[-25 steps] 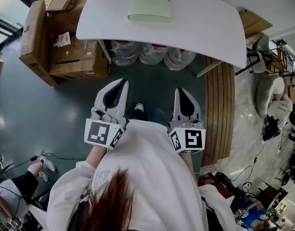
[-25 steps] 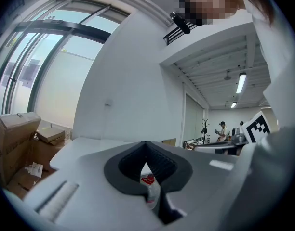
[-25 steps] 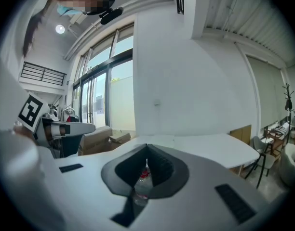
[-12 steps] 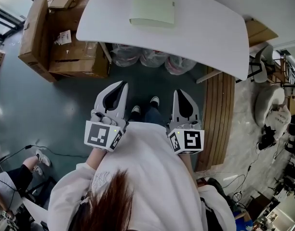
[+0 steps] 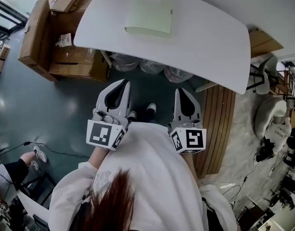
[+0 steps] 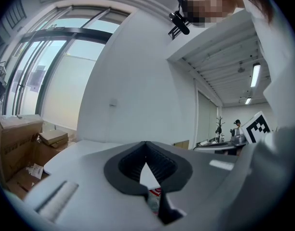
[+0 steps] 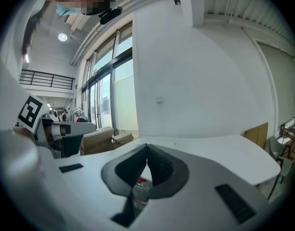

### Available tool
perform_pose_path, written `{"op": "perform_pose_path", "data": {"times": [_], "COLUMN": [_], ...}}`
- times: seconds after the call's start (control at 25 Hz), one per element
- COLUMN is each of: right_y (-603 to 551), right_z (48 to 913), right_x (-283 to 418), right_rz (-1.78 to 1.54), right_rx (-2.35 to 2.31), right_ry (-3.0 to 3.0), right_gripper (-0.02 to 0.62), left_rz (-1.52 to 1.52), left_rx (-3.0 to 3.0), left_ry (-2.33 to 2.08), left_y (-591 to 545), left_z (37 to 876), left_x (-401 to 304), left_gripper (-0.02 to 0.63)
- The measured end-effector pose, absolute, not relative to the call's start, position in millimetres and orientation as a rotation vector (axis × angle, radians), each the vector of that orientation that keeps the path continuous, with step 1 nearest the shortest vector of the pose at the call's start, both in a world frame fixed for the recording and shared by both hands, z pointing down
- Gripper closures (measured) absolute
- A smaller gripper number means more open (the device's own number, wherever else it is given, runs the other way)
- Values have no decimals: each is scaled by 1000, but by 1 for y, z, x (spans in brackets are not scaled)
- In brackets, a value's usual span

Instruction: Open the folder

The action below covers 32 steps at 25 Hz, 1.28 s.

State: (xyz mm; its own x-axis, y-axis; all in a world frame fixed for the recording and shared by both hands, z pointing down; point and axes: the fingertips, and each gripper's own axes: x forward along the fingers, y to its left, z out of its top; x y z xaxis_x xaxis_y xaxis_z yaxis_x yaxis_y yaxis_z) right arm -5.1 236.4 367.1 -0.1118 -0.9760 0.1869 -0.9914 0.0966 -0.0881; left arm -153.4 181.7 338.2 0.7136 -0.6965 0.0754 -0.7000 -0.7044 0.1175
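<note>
A pale green folder (image 5: pixel 148 17) lies shut and flat on the far part of a white table (image 5: pixel 210 37) in the head view. Both grippers are held side by side in front of the person's chest, over the floor and short of the table's near edge. Neither touches the folder. My left gripper (image 5: pixel 124 83) is shut, its tips meet and nothing is between them. My right gripper (image 5: pixel 179 90) is also shut and empty. In the gripper views the left gripper (image 6: pixel 146 144) and the right gripper (image 7: pixel 147 147) point level toward the table; the folder does not show there.
Cardboard boxes (image 5: pixel 65 37) are stacked left of the table. Large water bottles (image 5: pixel 152 65) stand under it. A slatted wooden bench (image 5: pixel 220 124) runs along the right, with chairs (image 5: pixel 269 109) beyond. Another person's leg (image 5: pixel 15 170) and cables are at the lower left.
The person has stepped toward the table with both grippers. The table's near edge now sits closer to the gripper tips. Both grippers stay shut.
</note>
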Motion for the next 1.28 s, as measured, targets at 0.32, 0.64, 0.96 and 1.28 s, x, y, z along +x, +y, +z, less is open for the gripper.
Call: {"op": "perform_pose_path", "data": {"times": [0.32, 0.64, 0.96, 1.28], "right_y": [230, 232, 219, 176], "right_z": [372, 373, 372, 377], "right_x": [41, 59, 67, 66], "right_rz": [292, 300, 308, 323], "right_rx": [2038, 2059, 2080, 2108], "right_ry": [-2280, -2272, -2258, -2231], "right_gripper": [588, 589, 588, 588], "left_rz": [11, 28, 37, 22], "left_rx": [2795, 2815, 2811, 2819], "left_ry": [-1136, -1116, -1099, -1057], "left_y": [177, 177, 160, 112], "left_z": [337, 337, 339, 340], "left_x": [-105, -87, -78, -74], "left_gripper": [597, 598, 598, 598]}}
